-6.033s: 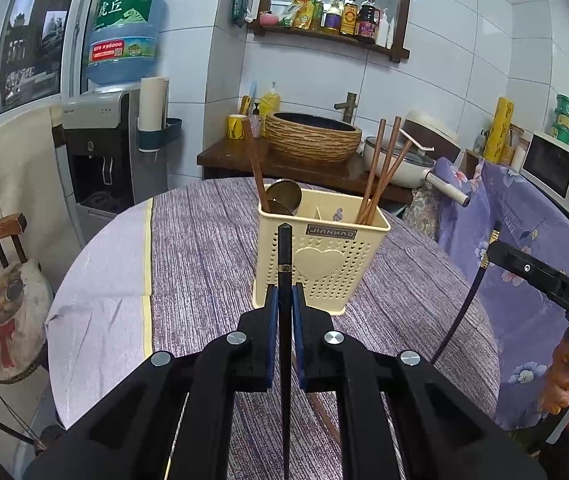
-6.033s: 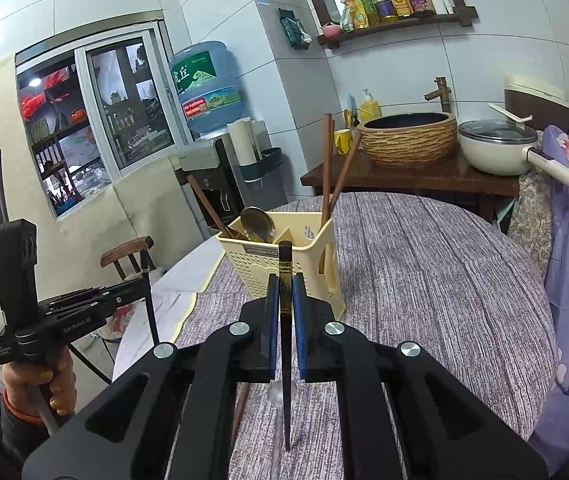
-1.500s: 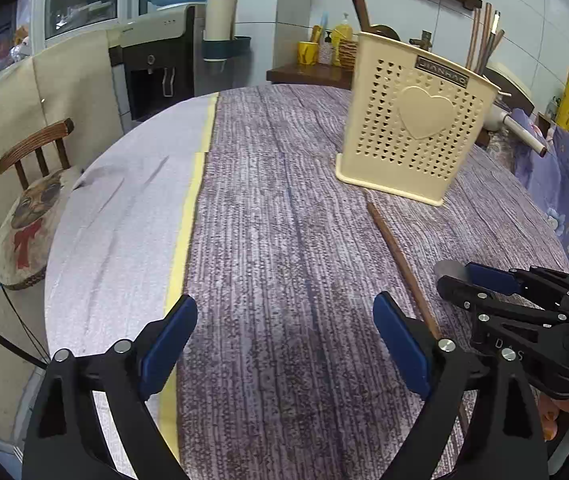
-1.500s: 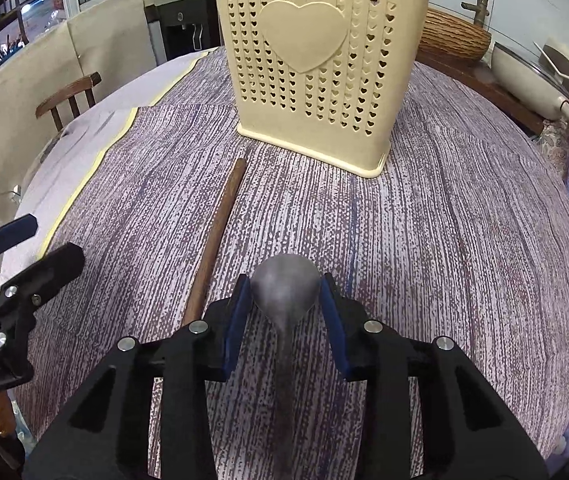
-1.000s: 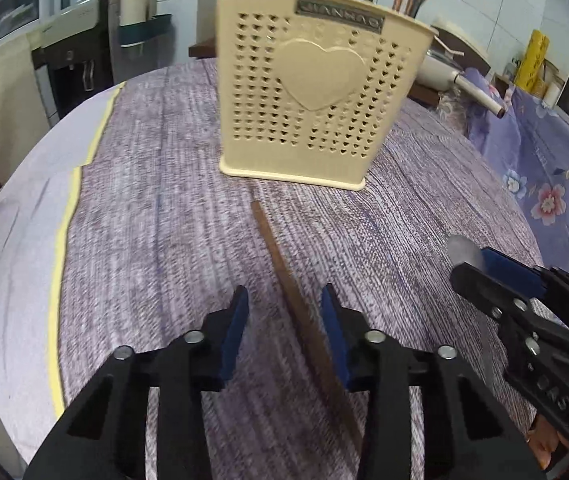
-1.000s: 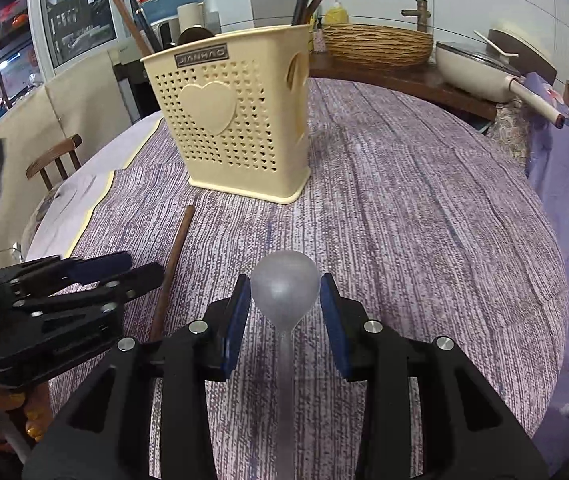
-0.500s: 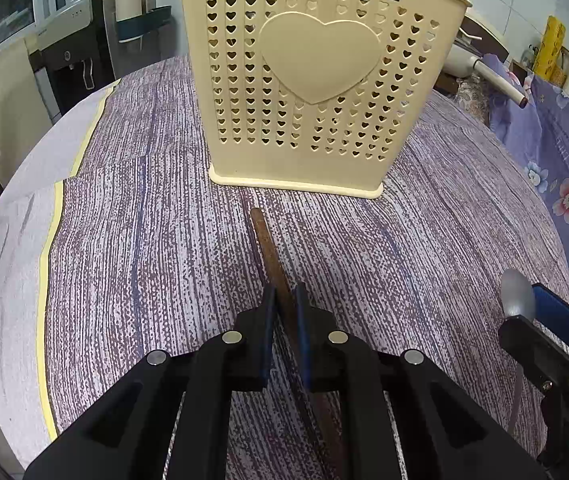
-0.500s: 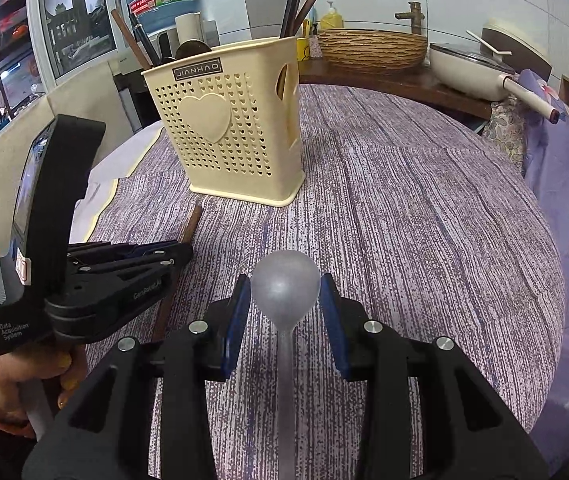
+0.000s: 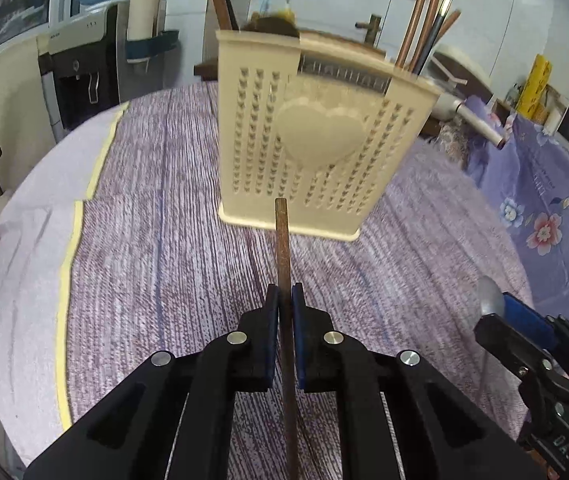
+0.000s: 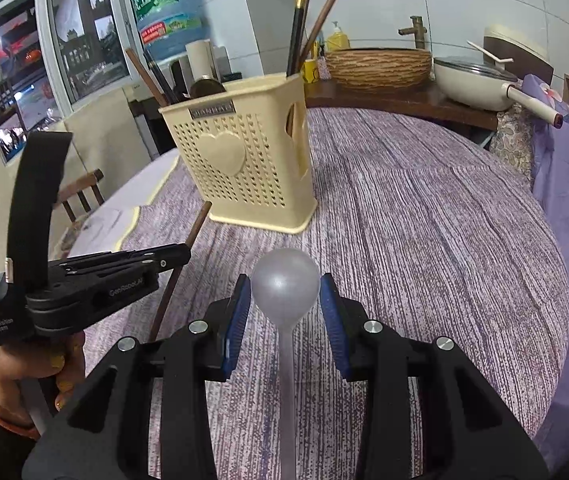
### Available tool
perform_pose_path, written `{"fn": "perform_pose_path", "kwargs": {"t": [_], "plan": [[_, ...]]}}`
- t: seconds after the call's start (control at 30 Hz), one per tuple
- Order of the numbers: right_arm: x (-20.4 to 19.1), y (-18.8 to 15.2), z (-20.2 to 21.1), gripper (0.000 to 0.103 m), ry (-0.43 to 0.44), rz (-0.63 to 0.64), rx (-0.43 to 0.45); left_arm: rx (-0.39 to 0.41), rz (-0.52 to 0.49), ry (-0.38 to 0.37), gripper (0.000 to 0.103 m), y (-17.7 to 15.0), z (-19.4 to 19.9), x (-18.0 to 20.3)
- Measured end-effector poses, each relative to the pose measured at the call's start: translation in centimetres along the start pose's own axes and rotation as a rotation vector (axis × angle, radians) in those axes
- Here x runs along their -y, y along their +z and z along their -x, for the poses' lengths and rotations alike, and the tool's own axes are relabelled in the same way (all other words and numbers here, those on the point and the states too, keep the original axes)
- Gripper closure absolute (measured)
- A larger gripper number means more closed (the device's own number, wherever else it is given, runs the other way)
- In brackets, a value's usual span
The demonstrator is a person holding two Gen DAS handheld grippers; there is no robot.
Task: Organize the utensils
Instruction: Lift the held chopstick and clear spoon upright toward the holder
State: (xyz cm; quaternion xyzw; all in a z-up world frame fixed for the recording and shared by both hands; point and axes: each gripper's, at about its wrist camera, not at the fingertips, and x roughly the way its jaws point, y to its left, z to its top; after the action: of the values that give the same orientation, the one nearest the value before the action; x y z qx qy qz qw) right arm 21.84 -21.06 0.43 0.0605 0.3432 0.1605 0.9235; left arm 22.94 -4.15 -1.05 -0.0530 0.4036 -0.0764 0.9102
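At the centre of the left wrist view, a brown chopstick [image 9: 283, 264] stands nearly vertical in the frame, clamped between the blue pads of the left gripper [image 9: 283, 300], whose jaws have just been closing and now pinch it tightly; its far tip sits in front of the lower edge of the cream utensil basket [image 9: 316, 148]. In the right wrist view that same stick slants from the lower left up toward the basket's foot, with its far end lifted off the purple striped cloth of the round bench [image 10: 424, 232]. The right gripper [image 10: 285, 292] fills the lower centre of its own frame, jaws at a middling width, with the bowl of a grey spoon [image 10: 286, 286] between the blue pads and the handle running down toward the camera; the spoon appears held by its bowl edges. The basket, pierced with small hearts and bearing one large raised heart, stands upright on the bench in the upper middle of both views, with more chopsticks [image 10: 304, 20] and a dark ladle [image 10: 206, 87] sticking out of its top. A person's hand [image 10: 24, 376] grips the left tool's handle at the lower left of the right wrist view.
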Motion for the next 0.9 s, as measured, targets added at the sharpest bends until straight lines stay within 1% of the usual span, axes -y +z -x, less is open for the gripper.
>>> {"fn": "perform_pose_path", "kwargs": {"t": [0.1,0.27,0.3,0.33,0.43,0.5,0.6,0.63,0.7,0.73,0.77,0.8,0.83,0.9], "plan": [[-0.3,0.7,1.5,0.066,0.028,0.011,0.036,0.077,-0.002,-0.021,0.095,0.7,3.0,0.0],[-1.1,2.0,3.6,0.066,0.044,0.041,0.087,0.193,-0.006,-0.038,0.095,1.5,7.0,-0.1],[-1.2,2.2,3.9,0.07,0.047,0.046,0.093,0.21,-0.005,-0.039,0.095,1.7,7.5,-0.2],[-1.3,2.3,4.0,0.094,0.063,0.05,0.092,0.221,-0.005,-0.039,0.095,1.8,7.8,-0.2],[-1.2,2.6,4.0,0.094,0.093,0.038,0.08,0.241,-0.016,-0.033,0.095,2.0,8.1,-0.2],[-1.3,2.5,3.5,0.095,0.067,0.049,0.072,0.237,-0.016,-0.031,0.095,2.0,7.8,-0.1],[-1.5,2.2,2.5,0.095,0.054,0.067,0.041,0.234,-0.007,-0.022,0.095,1.9,7.6,-0.7],[-1.6,2.1,2.2,0.094,0.051,0.076,0.033,0.234,0.0,-0.021,0.095,1.8,7.6,-1.0],[-1.8,1.8,1.1,0.081,0.05,0.09,0.023,0.232,0.014,-0.029,0.095,1.8,7.8,-1.5],[-2.0,1.8,0.5,0.056,0.058,0.098,0.009,0.233,0.016,-0.03,0.095,1.8,7.9,-1.6],[-2.2,1.8,-0.6,0.043,0.066,0.112,-0.014,0.235,0.017,-0.028,0.095,1.8,8.1,-1.6],[-2.4,1.8,-1.4,0.044,0.061,0.122,-0.034,0.238,0.017,-0.026,0.095,1.8,8.2,-1.7],[-2.7,1.8,-2.8,0.044,0.051,0.137,-0.071,0.24,0.017,-0.026,0.095,1.7,8.3,-1.8],[-3.1,1.8,-5.0,0.046,0.056,0.159,-0.131,0.246,0.016,-0.025,0.095,1.5,8.6,-1.8]]}}
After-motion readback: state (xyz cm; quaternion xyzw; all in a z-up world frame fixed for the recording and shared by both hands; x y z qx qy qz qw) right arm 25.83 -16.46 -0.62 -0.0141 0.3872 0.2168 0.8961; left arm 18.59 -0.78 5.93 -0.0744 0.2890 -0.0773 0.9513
